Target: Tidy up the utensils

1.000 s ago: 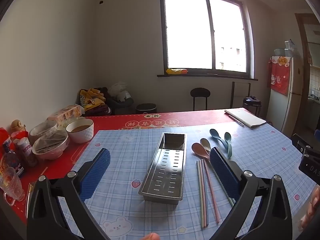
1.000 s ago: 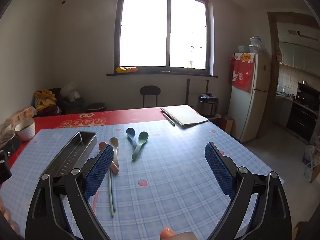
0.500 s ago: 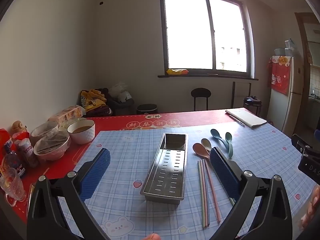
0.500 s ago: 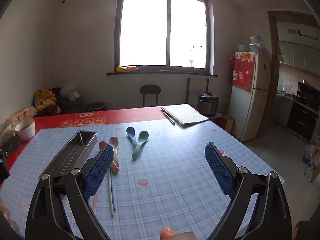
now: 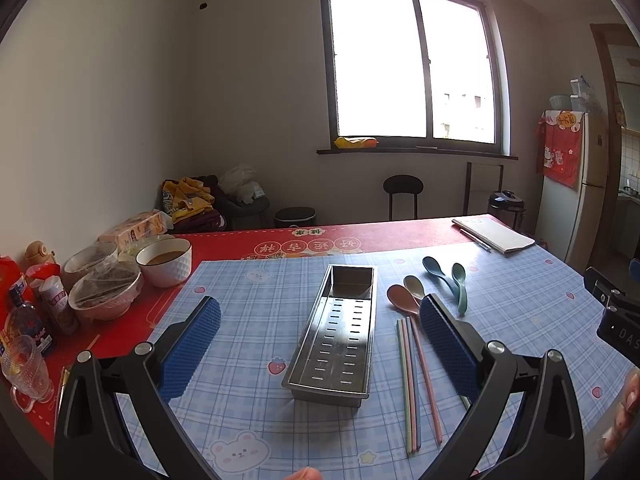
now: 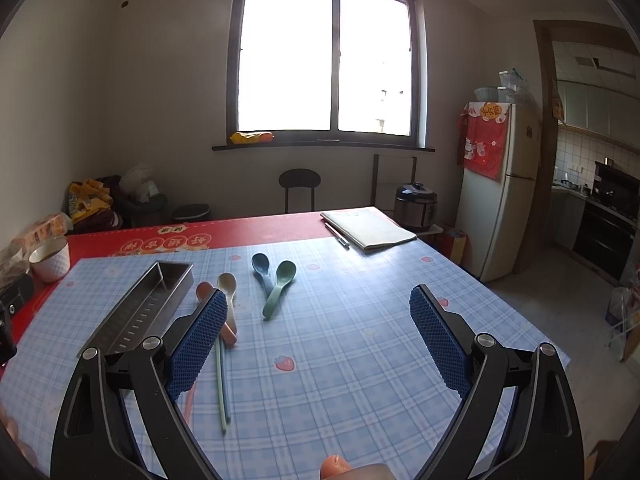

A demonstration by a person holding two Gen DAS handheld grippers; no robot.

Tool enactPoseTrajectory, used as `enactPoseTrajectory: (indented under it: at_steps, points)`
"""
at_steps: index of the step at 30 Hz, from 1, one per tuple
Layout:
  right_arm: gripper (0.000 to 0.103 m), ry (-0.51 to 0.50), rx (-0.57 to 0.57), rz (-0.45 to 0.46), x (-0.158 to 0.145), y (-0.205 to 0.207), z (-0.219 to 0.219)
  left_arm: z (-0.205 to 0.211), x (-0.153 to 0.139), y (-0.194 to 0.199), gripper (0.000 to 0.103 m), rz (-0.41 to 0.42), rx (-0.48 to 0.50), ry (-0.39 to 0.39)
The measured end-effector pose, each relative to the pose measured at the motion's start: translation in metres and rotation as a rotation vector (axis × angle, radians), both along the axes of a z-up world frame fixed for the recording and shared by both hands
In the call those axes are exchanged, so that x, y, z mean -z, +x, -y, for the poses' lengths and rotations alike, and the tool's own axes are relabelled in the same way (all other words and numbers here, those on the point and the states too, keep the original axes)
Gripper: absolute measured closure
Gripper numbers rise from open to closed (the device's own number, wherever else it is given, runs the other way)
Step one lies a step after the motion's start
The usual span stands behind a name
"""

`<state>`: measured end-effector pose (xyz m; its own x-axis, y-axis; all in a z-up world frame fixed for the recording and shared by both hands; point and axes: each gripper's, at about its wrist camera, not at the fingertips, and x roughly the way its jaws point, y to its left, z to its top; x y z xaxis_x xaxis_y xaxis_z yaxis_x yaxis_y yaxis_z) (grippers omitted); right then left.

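Beside tray (image 5: 335,336): four spoons (image 5: 402,298)

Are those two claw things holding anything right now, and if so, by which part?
Nothing is held. The left gripper and right gripper are both open above the table; spoons, chopsticks and tray lie untouched.

"DAS" on black device (image 5: 620,334)
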<state>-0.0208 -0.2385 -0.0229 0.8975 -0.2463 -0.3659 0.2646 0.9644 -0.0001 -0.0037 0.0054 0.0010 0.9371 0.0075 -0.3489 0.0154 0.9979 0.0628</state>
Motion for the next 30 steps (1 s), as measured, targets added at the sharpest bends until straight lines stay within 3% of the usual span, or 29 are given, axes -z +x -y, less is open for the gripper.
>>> enactPoseTrajectory:
  at_steps: [30]
  points:
    - [0.013,0.002,0.0,-0.001,-0.0014,-0.0005,0.0014,0.0017,-0.0006,-0.0006,0.006,-0.002,0.001,0.004]
